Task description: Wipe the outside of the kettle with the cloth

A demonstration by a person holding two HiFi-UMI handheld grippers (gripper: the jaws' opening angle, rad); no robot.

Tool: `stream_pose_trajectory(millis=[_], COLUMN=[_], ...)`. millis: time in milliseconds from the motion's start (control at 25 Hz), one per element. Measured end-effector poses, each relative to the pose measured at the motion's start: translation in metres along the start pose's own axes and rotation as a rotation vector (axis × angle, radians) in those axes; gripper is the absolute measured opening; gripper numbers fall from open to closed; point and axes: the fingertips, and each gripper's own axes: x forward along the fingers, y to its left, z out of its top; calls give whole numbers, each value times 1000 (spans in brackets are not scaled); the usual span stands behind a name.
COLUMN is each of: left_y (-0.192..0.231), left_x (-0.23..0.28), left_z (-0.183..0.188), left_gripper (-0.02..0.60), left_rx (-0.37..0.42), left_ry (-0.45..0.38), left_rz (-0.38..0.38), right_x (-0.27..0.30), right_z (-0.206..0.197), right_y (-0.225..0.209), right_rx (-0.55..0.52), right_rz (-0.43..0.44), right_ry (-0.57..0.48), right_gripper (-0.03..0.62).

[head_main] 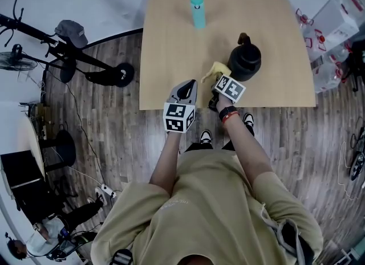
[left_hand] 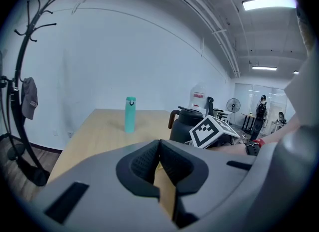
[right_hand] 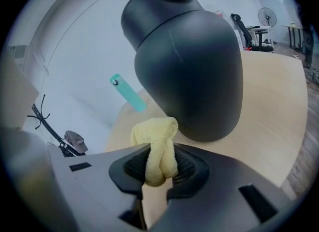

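My right tool [right_hand: 159,165] is clenched on the yellow cloth [right_hand: 155,143]. The cloth is bunched into a thick fold that sticks up out of the jaws toward the black kettle [right_hand: 189,71]. The kettle stands upright on the worktop [head_main: 171,41], at about 1 o'clock from me, and the cloth is at the kettle's 8 o'clock, low against its near side. My left tool [left_hand: 159,162] is clenched on nothing, its jaws together, and hangs over the near edge of the worktop at the kettle's 8 o'clock, apart from it. I judge the task is at its start or barely into it. The cloth is gripped and brought up to the body, but I see no sign on the matte surface that any part has been wiped. The belly all round, the shoulder, the lid and the handle are all left to do. I cannot tell if the cloth actually touches the kettle or stops just beside it, since the fold overlaps the kettle's lower edge in the right gripper view. The kettle's far side is out of sight everywhere. In the right gripper view its handle is cut off. From above, my right tool's marker cube [head_main: 230,89] covers the spot where cloth and kettle meet. A teal bottle [head_main: 197,12] stands at 12 o'clock, well apart.
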Motion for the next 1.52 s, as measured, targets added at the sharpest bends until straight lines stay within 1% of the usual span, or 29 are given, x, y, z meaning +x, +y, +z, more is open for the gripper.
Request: stream_pose_trajectory(millis=[200, 320, 440, 800, 1080, 1320, 1520], left_y=[-1, -2, -3, -14, -26, -44, -61], left_x=[1, 2, 2, 1, 1, 6, 13], left_z=[-4, -4, -3, -4, -2, -6, -5], left_gripper=[23, 23, 23, 23, 23, 23, 23], left_rx=[4, 6, 5, 10, -4, 6, 8], left_ry=[8, -1, -5, -11, -10, 4, -1], left_rz=[0, 3, 2, -17, -37, -64, -84], right_x=[2, 2, -1, -13, -25, -37, -46], right_z=[3, 1, 0, -2, -5, -7, -7], right_y=[-6, -10, -12, -17, -27, -41, -54], right_rx=[51, 95, 115, 122, 112, 109, 97], right_rz=[2, 11, 12, 16, 16, 7, -1], right_ry=[-6, -2, 0, -5, -8, -1, 6], right_gripper=[87, 87, 87, 87, 87, 87, 87])
